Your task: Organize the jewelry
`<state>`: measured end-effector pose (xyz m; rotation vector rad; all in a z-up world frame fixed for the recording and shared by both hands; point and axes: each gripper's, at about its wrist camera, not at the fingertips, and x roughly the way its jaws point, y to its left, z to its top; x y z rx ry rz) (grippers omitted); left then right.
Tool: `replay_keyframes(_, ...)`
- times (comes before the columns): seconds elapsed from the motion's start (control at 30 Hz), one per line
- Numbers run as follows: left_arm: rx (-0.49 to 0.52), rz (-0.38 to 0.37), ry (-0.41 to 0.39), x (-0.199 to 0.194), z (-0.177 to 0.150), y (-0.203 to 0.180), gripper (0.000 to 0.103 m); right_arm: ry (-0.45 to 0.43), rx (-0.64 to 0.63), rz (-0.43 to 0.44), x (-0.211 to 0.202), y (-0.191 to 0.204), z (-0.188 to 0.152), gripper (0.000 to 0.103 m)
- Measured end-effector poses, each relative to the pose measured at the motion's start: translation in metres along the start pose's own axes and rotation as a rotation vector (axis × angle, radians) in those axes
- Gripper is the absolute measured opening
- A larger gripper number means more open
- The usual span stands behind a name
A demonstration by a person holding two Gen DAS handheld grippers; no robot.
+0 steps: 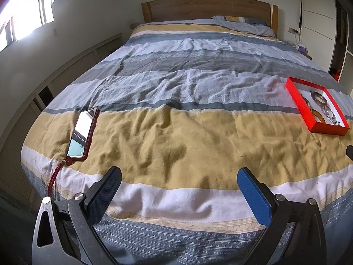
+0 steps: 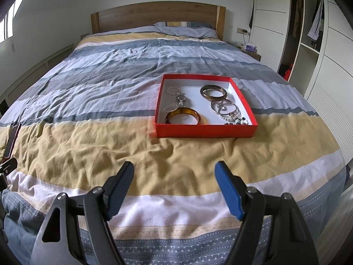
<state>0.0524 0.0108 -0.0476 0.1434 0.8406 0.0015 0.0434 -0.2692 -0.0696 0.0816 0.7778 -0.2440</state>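
A shallow red box lies on the striped bedspread and holds the jewelry: an amber bangle at its front left, a dark brown bangle at the back, thin silver bangles, a watch and key ring on the left, and beads at the front right. The box also shows at the right of the left wrist view. My right gripper is open and empty, near the foot of the bed, short of the box. My left gripper is open and empty, far left of the box.
A phone in a red case with a red strap lies on the bed's left side; its edge shows in the right wrist view. A wooden headboard and pillow stand at the back. White wardrobes line the right wall.
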Motion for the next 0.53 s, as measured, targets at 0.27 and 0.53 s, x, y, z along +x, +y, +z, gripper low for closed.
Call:
replay_keyframes(0.27, 0.003, 0.001, -0.005, -0.0005, 0.0003, 0.0015, 0.102, 0.002, 0.000, 0.000, 0.0003, 0.0005, 0.0000, 0.074)
replay_keyframes(0.53, 0.001, 0.014, -0.013, -0.0018, 0.0002, 0.0010, 0.102, 0.003, -0.002, 0.002, 0.0007, 0.0004, -0.0004, 0.074)
